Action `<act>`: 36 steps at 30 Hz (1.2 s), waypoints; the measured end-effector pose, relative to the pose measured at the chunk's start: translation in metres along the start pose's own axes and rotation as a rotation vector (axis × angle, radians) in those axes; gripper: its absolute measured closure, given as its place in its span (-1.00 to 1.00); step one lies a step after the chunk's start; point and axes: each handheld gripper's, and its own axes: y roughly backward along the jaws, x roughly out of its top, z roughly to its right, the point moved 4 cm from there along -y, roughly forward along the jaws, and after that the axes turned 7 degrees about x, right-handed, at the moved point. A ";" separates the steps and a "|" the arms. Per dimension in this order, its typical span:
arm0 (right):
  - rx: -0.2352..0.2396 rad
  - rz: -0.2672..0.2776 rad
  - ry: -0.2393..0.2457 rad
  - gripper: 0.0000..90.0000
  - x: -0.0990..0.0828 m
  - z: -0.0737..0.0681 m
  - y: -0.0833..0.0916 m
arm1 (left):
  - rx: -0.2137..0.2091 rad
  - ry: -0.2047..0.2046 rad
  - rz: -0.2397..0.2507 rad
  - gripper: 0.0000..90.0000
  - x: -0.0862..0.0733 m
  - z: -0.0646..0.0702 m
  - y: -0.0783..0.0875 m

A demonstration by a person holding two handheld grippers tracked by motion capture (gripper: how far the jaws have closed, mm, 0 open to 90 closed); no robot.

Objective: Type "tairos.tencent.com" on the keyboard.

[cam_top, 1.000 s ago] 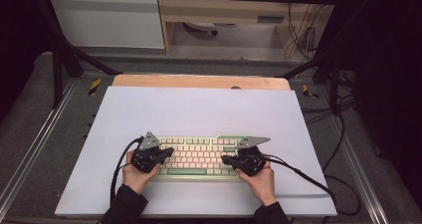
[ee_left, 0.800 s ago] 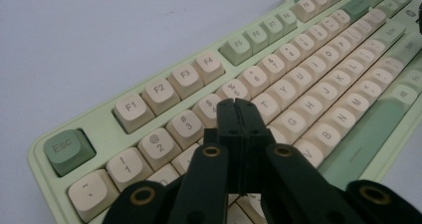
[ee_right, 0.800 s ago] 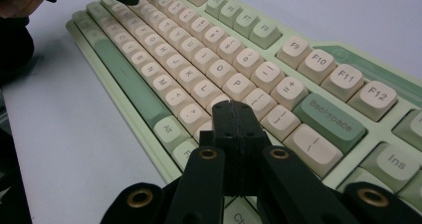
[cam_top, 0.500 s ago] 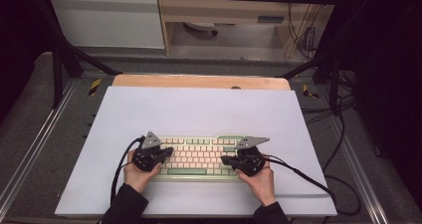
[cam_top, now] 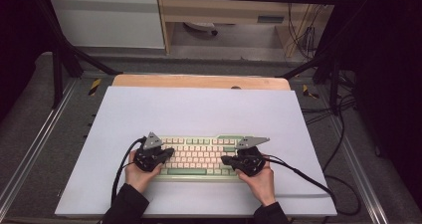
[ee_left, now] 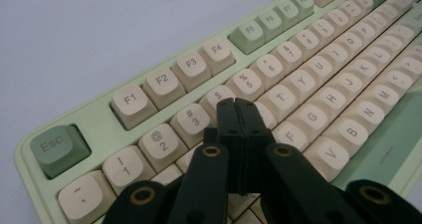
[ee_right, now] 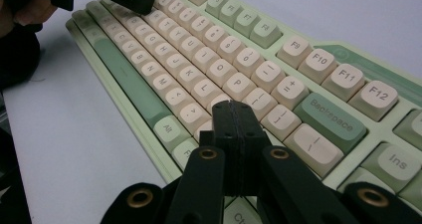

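- White mat [cam_top: 199,109] covers most of the wooden table [cam_top: 199,81]; the keyboard sits on the mat's near half, close to the person's edge.
- Keyboard [cam_top: 199,157], pale green case with cream keycaps, lies flat and square to the mat; green spacebar [cam_top: 186,171] on its near row.
- Left gripper [cam_top: 166,153] held over the keyboard's left end, jaws pressed together with nothing between them. In the left gripper view the tips [ee_left: 235,106] hover just above the number and top letter rows, near the 4 key; whether they touch a key I cannot tell.
- Right gripper [cam_top: 226,160] held over the keyboard's right end, jaws likewise clamped on nothing. In the right gripper view the tips [ee_right: 234,109] stand over the keys near P, just short of Backspace [ee_right: 331,118].
- Esc key [ee_left: 57,147], green, at the keyboard's far left corner.
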 end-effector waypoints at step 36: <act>0.035 -0.009 0.024 1.00 0.011 -0.013 -0.014 | -0.011 0.039 0.028 1.00 -0.014 -0.010 0.036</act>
